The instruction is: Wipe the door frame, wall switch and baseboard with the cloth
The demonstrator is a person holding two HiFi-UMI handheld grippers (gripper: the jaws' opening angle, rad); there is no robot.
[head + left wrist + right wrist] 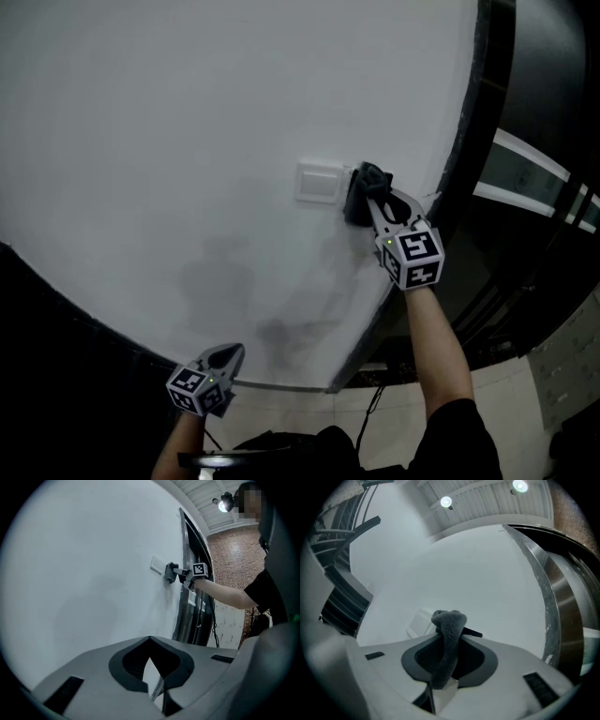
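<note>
Pressing on the wall [187,141], the dark cloth [366,187] is gripped in the right tool [380,202], just beside the wall switch [319,182], which lies to its left; the left tool [230,354], closed and empty, is held low, well apart.

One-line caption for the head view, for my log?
Right gripper holds the dark cloth to the wall at the wall switch's right edge; left gripper hangs low, shut and empty.

Open wall [187,141] left of the wall switch [319,182] — door frame [492,56] close at right
</note>
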